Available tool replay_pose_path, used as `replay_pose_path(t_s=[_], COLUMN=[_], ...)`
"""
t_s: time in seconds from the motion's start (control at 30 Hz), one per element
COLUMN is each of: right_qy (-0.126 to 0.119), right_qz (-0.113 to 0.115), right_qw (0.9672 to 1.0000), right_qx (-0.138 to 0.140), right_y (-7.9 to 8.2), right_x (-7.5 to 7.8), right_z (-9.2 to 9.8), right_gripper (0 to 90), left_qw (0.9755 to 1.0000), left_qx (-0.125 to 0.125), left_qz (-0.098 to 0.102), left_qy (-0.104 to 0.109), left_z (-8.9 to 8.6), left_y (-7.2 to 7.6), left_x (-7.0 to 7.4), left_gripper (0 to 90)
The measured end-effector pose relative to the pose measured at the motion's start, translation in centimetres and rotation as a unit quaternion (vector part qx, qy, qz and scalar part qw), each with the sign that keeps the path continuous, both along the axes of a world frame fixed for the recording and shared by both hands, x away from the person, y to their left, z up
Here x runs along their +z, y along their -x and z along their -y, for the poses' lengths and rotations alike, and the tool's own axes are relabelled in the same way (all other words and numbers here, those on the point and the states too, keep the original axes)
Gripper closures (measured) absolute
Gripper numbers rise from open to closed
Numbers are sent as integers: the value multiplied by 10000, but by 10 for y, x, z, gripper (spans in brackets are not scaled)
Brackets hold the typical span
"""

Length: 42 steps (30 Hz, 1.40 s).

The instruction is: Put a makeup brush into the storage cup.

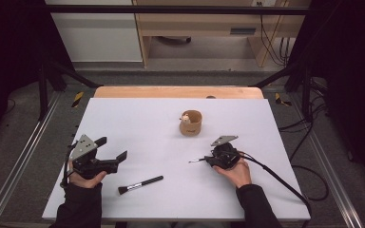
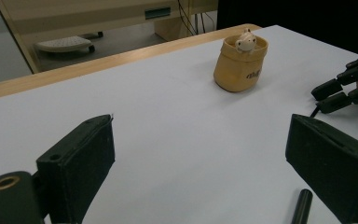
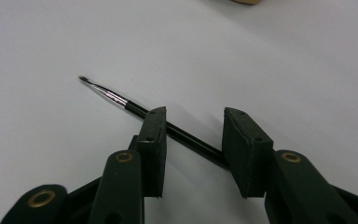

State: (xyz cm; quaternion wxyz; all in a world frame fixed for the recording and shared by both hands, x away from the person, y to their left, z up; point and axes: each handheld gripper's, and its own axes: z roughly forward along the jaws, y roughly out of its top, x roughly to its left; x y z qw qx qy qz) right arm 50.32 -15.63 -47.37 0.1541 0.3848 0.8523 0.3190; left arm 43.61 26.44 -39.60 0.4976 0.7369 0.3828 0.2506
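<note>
A: Where does the thin black liner brush with the silver ferrule [image 3: 121, 101] lie?

B: Flat on the white desk [image 1: 138, 123], crossing between the right gripper [image 3: 193, 135] fingers. They stand apart on either side of its handle, not pressing it; its rear end is hidden behind the right finger.

A: And the left gripper [image 2: 200, 168]?

B: Its fingers are spread wide over bare desk. The black-handled flat brush [image 1: 140, 184] lies just beside it; in the left gripper view only its handle end shows, cut off at the bottom edge.

A: Room to move?

B: Plenty. The tan sack-shaped holder with a small pale figure [image 1: 190, 122] stands well apart, toward the far edge, with open desk around.
</note>
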Motion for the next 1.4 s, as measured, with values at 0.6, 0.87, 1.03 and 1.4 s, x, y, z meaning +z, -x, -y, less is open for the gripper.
replay_pose_path(t_s=[0.6, 0.87, 1.03, 1.4], right_qy=[173, 213, 171, 231], right_qz=[-105, -164, -177, -130], right_qw=[9998, 9995, 9995, 9993], right_qx=[41, 167, 191, 248], right_y=[4, 5, 6, 8], right_x=[4, 6, 8, 5], right_z=[2, 4, 6, 5], right_gripper=[730, 769, 805, 759], left_qw=[10000, 10000, 10000, 10000], left_qx=[-4, 5, -2, -7], left_qz=[9, 12, 12, 6], left_qy=[2, 18, 14, 8], left_z=[0, -1, 0, 0], left_y=[0, 0, 1, 0], left_x=[0, 0, 0, 0], left_gripper=[74, 74, 73, 74])
